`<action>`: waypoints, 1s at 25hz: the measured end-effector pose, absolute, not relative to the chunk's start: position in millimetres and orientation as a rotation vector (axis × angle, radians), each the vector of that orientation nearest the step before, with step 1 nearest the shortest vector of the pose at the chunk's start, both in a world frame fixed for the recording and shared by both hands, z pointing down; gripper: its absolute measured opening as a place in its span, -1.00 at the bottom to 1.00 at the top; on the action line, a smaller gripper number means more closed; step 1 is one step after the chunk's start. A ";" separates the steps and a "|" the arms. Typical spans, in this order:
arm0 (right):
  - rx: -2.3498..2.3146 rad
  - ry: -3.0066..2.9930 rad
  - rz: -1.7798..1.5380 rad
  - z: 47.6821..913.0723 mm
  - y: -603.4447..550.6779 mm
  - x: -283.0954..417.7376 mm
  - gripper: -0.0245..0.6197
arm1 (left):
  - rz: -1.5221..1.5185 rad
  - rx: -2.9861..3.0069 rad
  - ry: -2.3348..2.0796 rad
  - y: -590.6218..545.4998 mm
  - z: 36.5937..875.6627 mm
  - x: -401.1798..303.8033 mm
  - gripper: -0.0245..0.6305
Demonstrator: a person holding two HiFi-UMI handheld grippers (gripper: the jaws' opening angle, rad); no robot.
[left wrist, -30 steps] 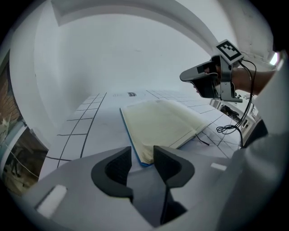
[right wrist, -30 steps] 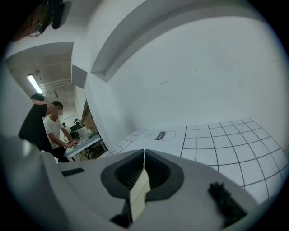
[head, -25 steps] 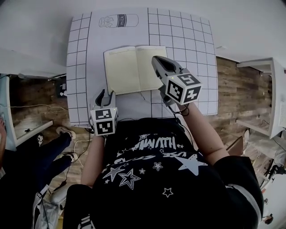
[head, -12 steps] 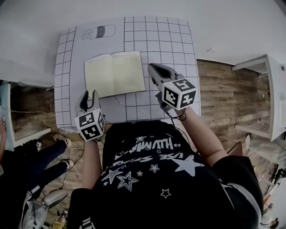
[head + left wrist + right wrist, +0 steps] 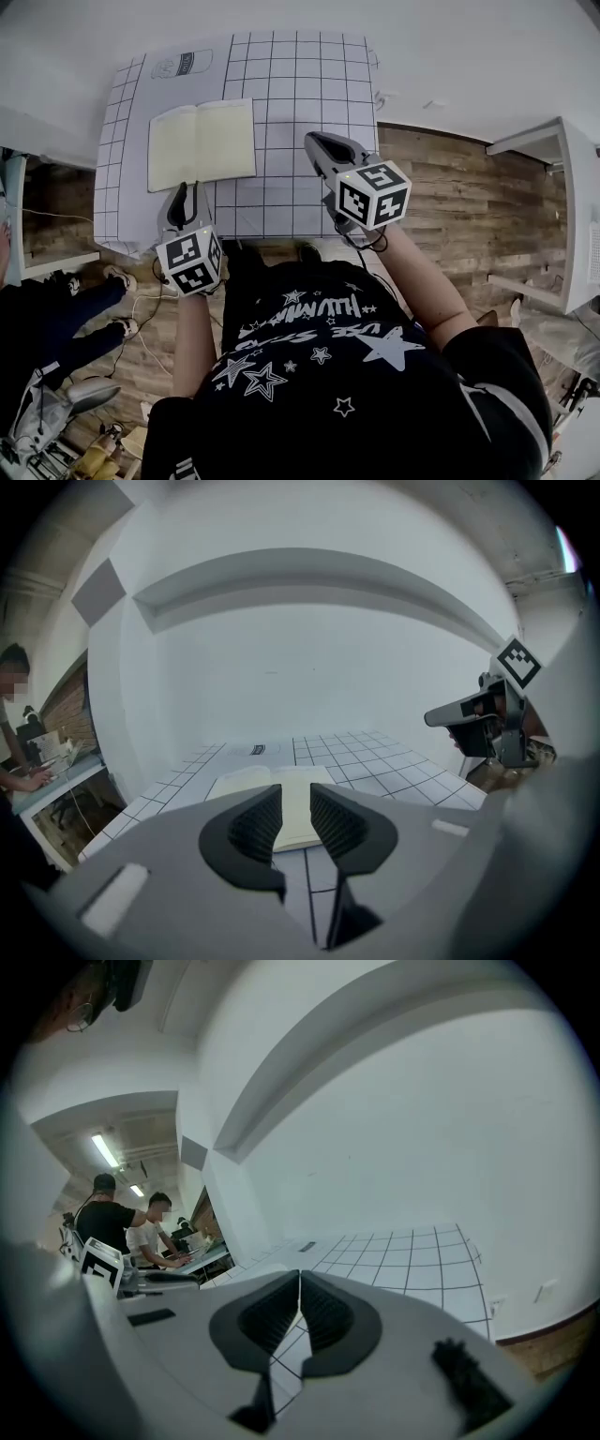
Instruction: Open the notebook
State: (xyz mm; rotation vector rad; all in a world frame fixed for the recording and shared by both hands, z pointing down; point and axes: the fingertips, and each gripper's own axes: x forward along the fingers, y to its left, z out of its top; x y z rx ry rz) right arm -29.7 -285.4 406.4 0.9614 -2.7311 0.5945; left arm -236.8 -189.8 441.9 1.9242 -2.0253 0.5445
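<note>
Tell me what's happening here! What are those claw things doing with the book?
A person holds a gripper in each hand above a gridded table. The notebook lies open on it, pages up, so the opening looks done. Neither gripper touches it. The left gripper hangs near the notebook's front edge; its jaws stand a little apart and have just been closing, with nothing between them. The right gripper is off to the side, shut and empty.

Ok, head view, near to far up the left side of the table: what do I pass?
First the left gripper, its jaws just closing further with nothing between them → notebook, lying open → milk bottle drawing on the grid mat.
</note>
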 end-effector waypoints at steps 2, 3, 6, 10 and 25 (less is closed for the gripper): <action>0.944 -2.727 0.608 409.7 -281.4 -15.6 -0.88 | 0.521 1.898 -2.049 -180.5 438.4 -221.9 -0.62; 0.935 -2.726 0.612 411.1 -280.2 -9.5 -0.88 | 0.513 1.886 -2.058 -175.6 437.3 -214.8 -0.63; 0.890 -2.736 0.625 414.3 -277.9 3.2 -0.88 | 0.512 1.884 -2.087 -161.8 433.2 -195.8 -0.71; 0.791 -2.773 0.634 415.2 -271.0 1.0 -0.87 | 0.502 1.862 -2.147 -141.4 424.6 -186.4 -0.75; 0.644 -2.841 0.617 402.0 -222.5 -30.1 -0.88 | 0.358 1.814 -2.200 -73.2 408.0 -188.9 -0.89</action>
